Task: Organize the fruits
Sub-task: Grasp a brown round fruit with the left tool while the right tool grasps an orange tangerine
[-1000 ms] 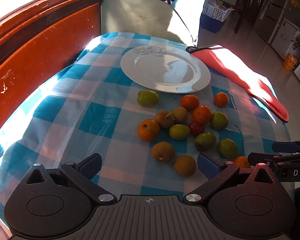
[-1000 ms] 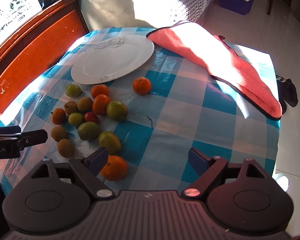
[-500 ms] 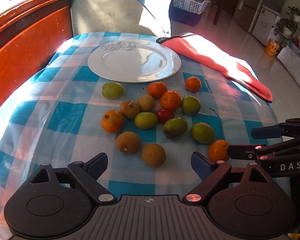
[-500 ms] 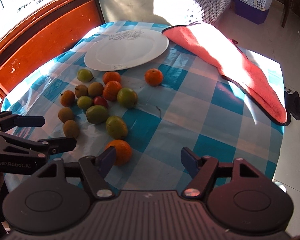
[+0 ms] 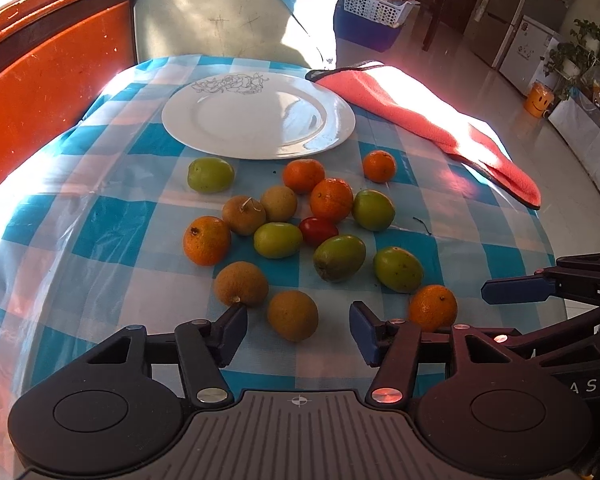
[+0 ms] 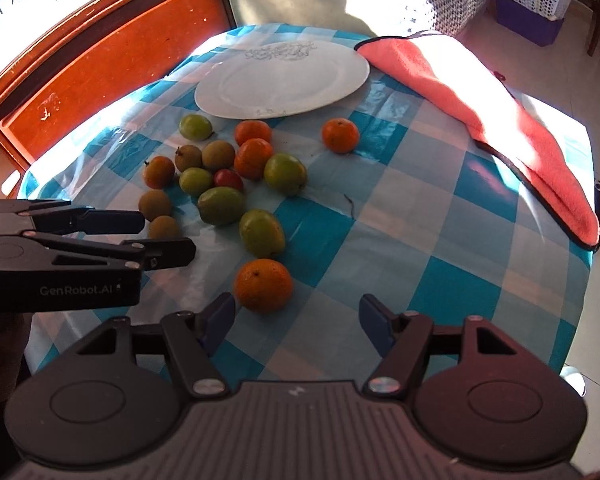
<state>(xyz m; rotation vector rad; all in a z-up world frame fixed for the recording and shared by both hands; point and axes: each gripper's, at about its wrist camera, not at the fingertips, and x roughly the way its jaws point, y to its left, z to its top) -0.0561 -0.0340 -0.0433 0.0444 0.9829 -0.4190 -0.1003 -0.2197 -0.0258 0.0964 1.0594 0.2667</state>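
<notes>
Several small fruits lie loose on the blue checked tablecloth (image 5: 100, 240) in front of an empty white plate (image 5: 180, 128): oranges, green ones, brown ones and one red tomato (image 5: 318, 229). My left gripper (image 5: 298, 332) has a brown fruit (image 5: 293, 315) between its closing jaws, with gaps still showing on both sides. The right wrist view shows the same left gripper (image 6: 168, 236) around that brown fruit (image 6: 162, 226). My right gripper (image 6: 296, 320) is open, with an orange (image 6: 263, 285) just ahead of its left fingertip. Here the plate (image 6: 204, 96) lies at the back.
An orange-red cloth (image 5: 428, 120) hangs over the table's far right edge. A red-brown wooden panel (image 5: 40, 92) stands close along the left side. The table's right edge (image 6: 580, 280) drops to a tiled floor. Bare tablecloth (image 6: 440, 220) lies between the fruits and the cloth.
My left gripper's jaws have narrowed a lot and settled around the near brown fruit. My right gripper's jaws narrowed somewhat, and the near orange now sits closer to its left finger.
</notes>
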